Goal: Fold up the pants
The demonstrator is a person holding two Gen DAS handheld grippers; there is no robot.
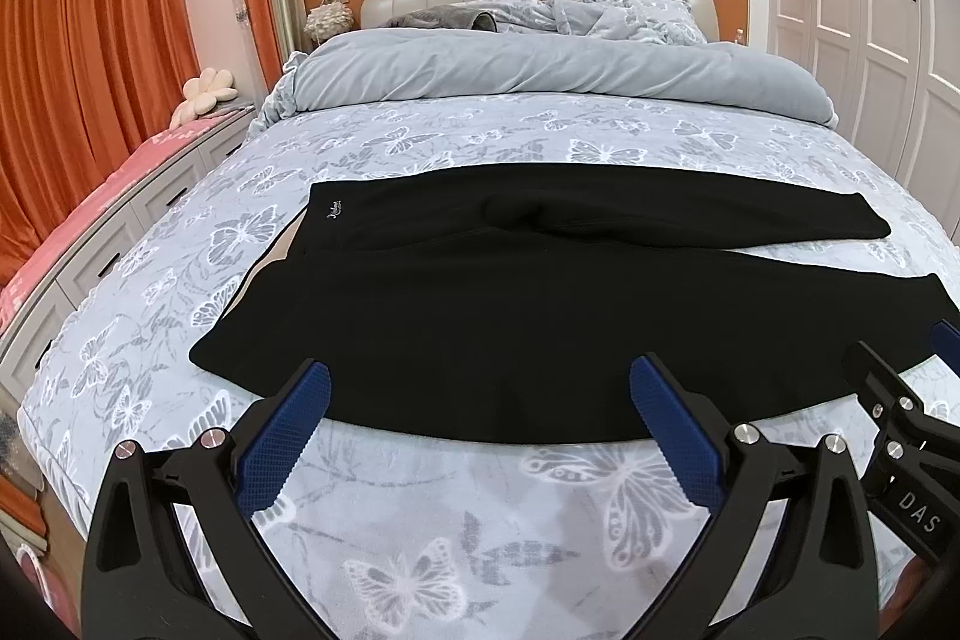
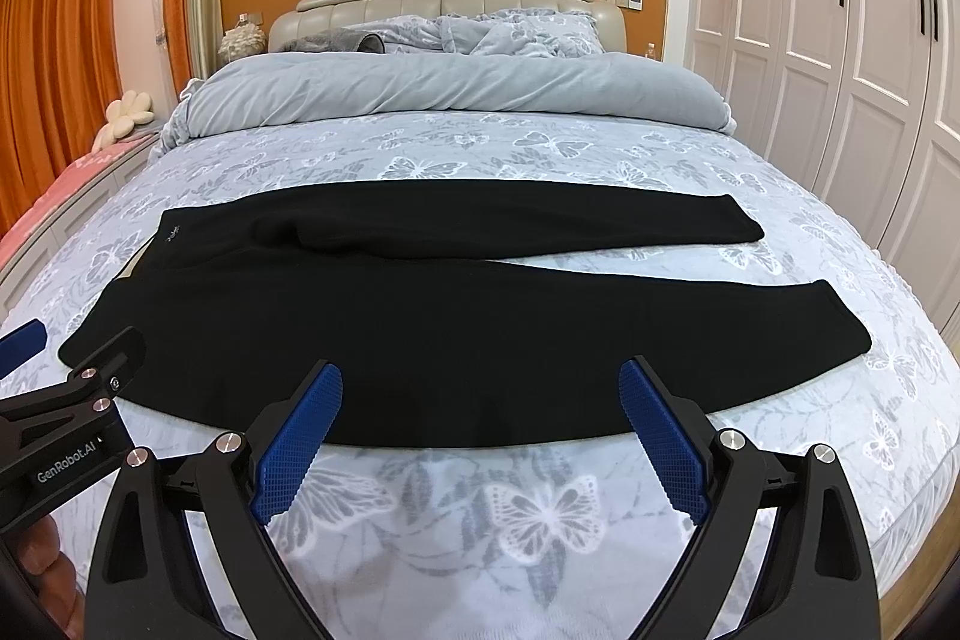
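Observation:
Black pants (image 1: pixel 510 304) lie flat across the butterfly-print bed (image 1: pixel 420 508), waistband at the left, both legs running right and spread apart at the cuffs. They also show in the right wrist view (image 2: pixel 420 328). My left gripper (image 1: pixel 480 388) is open, fingertips over the near edge of the pants near the waist end, holding nothing. My right gripper (image 2: pixel 480 388) is open over the near edge of the near leg, holding nothing. The right gripper shows at the right edge of the left wrist view (image 1: pixel 900 388); the left gripper shows at the left edge of the right wrist view (image 2: pixel 78 370).
A rolled grey duvet (image 1: pixel 540 70) and pillows (image 1: pixel 618 16) lie at the head of the bed. White wardrobes (image 2: pixel 840 40) stand on the right. A low drawer bench with a pink cover (image 1: pixel 78 232) and orange curtains (image 1: pixel 90 40) are on the left.

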